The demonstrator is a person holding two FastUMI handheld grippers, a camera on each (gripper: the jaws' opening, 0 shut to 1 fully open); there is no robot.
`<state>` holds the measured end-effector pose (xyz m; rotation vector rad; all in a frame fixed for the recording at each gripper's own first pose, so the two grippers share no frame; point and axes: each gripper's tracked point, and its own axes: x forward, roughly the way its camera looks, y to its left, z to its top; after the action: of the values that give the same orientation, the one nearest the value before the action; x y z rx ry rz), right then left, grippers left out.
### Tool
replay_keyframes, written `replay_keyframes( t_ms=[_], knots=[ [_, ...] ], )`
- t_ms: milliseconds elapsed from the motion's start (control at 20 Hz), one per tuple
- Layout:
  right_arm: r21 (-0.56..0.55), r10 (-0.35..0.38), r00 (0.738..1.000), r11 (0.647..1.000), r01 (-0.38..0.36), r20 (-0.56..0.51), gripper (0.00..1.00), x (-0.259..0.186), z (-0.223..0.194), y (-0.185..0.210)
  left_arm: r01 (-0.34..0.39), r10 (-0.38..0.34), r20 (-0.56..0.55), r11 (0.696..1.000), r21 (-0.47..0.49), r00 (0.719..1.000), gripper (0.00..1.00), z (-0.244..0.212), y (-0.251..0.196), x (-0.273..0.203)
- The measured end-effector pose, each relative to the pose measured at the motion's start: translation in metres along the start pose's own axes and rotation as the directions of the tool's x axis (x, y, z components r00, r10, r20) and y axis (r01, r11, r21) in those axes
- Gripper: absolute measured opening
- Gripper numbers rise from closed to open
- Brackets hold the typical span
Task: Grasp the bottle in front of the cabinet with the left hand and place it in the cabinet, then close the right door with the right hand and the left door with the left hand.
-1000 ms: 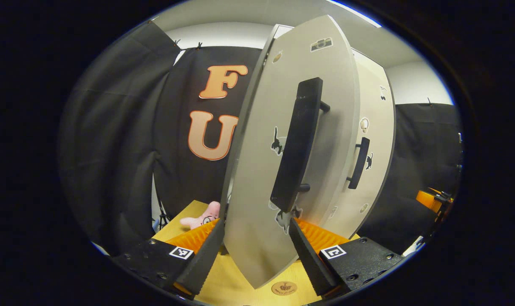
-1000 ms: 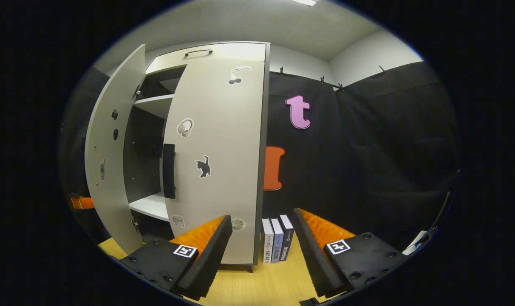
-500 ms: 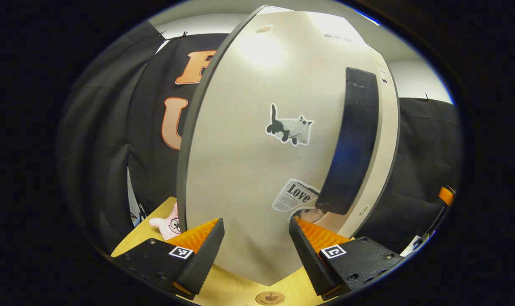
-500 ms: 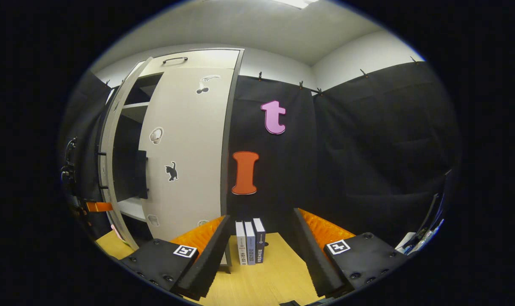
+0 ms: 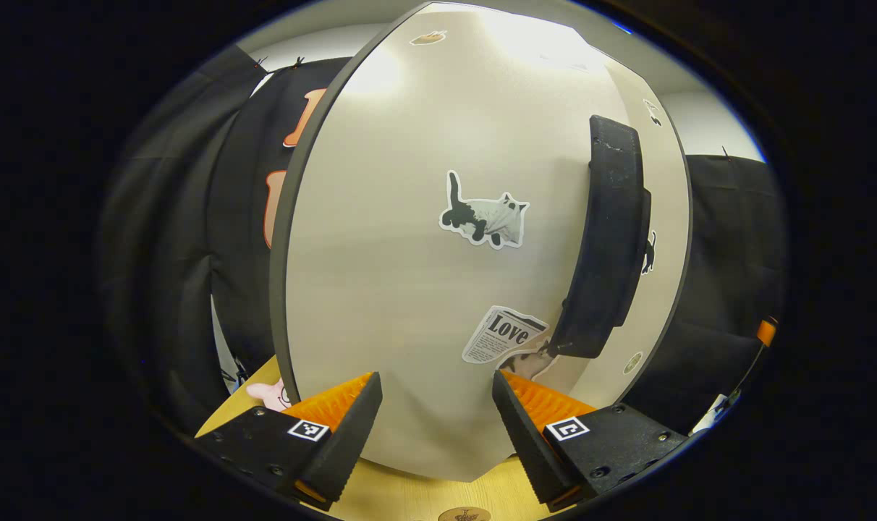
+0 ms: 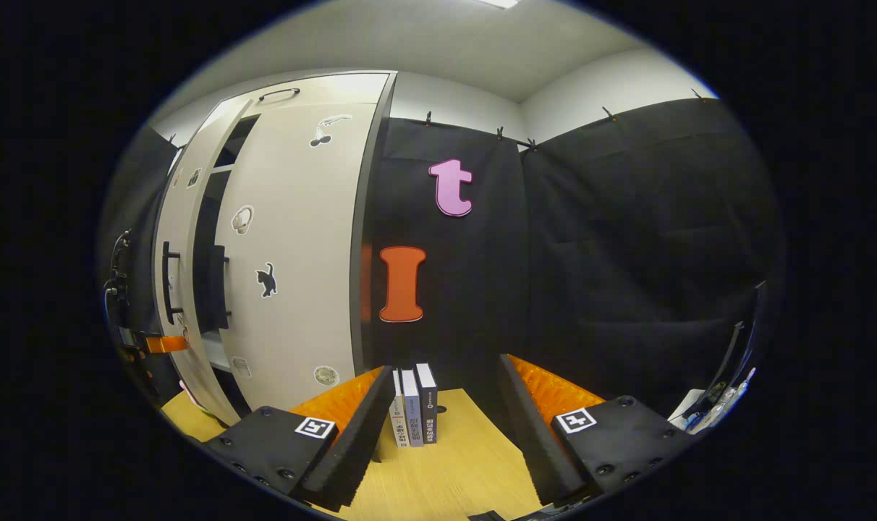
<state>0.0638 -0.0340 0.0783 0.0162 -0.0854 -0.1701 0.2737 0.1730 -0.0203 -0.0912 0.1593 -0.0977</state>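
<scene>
Left door (image 5: 409,239) dead ahead of my left claw (image 5: 437,405), face-on, handle (image 5: 608,239) upright to its right. Jaws apart, empty. From the right gripper view a narrow gap remains at the cabinet (image 6: 301,239). Right claw (image 6: 446,420) apart, idle, well right of it. Bottle hidden, presumably inside.

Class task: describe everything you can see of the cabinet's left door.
The left door is a tall, smooth, pale grey panel with a dark edge. It carries a long black bar handle near its right edge and stickers: a cat and a newspaper. It stands upright, close before the open left tongs. In the right gripper view it stands slightly ajar.
</scene>
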Motion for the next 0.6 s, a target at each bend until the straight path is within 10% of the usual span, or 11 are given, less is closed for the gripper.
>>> replay_keyframes(
  t_ms=[600],
  knots=[
    [0.021,0.015,1.000,1.000,-0.014,-0.023,0.95,0.022,-0.020,-0.008,-0.026,0.026,-0.013,0.999,0.029,1.000,0.95,-0.001,-0.004,0.009]
  ],
)
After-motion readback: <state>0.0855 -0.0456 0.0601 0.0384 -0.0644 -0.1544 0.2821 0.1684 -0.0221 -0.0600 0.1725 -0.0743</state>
